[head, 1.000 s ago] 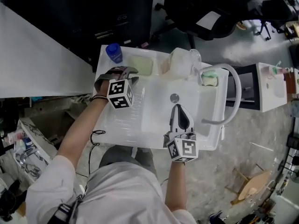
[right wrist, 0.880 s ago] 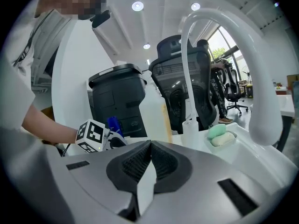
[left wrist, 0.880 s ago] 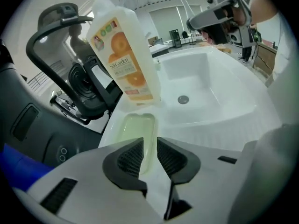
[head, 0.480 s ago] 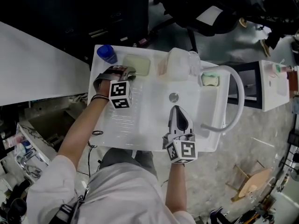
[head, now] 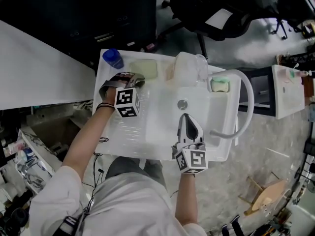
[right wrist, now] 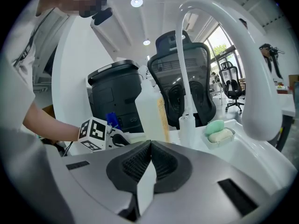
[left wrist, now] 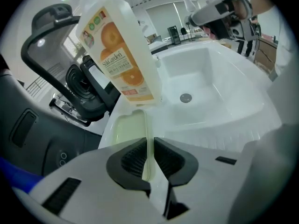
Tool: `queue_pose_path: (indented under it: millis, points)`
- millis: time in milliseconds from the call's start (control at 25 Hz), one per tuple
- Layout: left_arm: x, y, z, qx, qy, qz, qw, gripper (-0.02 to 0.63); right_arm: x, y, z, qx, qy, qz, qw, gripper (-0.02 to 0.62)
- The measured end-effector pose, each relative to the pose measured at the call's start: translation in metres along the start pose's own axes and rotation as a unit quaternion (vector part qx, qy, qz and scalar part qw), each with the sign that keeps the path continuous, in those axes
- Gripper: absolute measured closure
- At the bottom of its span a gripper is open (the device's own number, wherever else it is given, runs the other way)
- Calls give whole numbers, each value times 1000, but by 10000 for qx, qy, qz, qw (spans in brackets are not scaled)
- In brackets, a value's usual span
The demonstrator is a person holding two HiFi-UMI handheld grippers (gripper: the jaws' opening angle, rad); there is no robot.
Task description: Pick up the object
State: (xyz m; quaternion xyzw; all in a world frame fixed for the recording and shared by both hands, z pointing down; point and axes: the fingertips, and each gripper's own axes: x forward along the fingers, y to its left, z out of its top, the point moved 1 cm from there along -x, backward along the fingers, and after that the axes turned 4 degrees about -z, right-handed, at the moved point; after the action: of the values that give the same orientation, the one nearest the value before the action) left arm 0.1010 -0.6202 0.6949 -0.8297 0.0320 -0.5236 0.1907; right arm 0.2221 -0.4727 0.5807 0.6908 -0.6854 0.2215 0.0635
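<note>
A pale yellow tray (head: 144, 69) lies on the back left ledge of the white sink (head: 158, 132). My left gripper (head: 139, 79) is at the tray's near left corner. In the left gripper view the jaws of that gripper (left wrist: 148, 160) are closed to a thin slit, and the near rim of the tray (left wrist: 128, 129) runs into that slit. My right gripper (head: 185, 116) hangs over the basin just in front of the drain (head: 182, 103), shut with nothing between its jaws (right wrist: 148, 160).
A translucent juice jug (head: 186, 68) stands behind the basin, right of the tray. A blue-capped bottle (head: 113, 58) sits at the back left corner. A soap dish (head: 220, 84) and the arched white faucet (head: 247, 102) are at the right. An office chair (head: 211, 9) stands beyond.
Both grippers stay where they were relative to the sink. Only the head camera has shifted slightly.
</note>
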Motion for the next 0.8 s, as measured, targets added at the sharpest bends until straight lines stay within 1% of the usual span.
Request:
queue_pose_path:
  millis: [240,480,560,680,800]
  points:
    - [-25,1,16,-252,-249,257,9990,545,-10,3,3,-77,-1,87,9999,588]
    - [-62,-7,28,-693,-523,600,9944,546,-25,13,7,-96,-47,282,9995,588]
    - [-79,-10,32,-928,-665,734,9907,546,-32,18,10,-116,-99,345,9993,588]
    - [-109,-15,38,-1283,-909,970,9828,546,-43,26,18,-146,-199,418,9988,588]
    - [-138,-23,44,-1479,-1147,1233,9746,545,-57,35,25,-190,-306,494,9981,588]
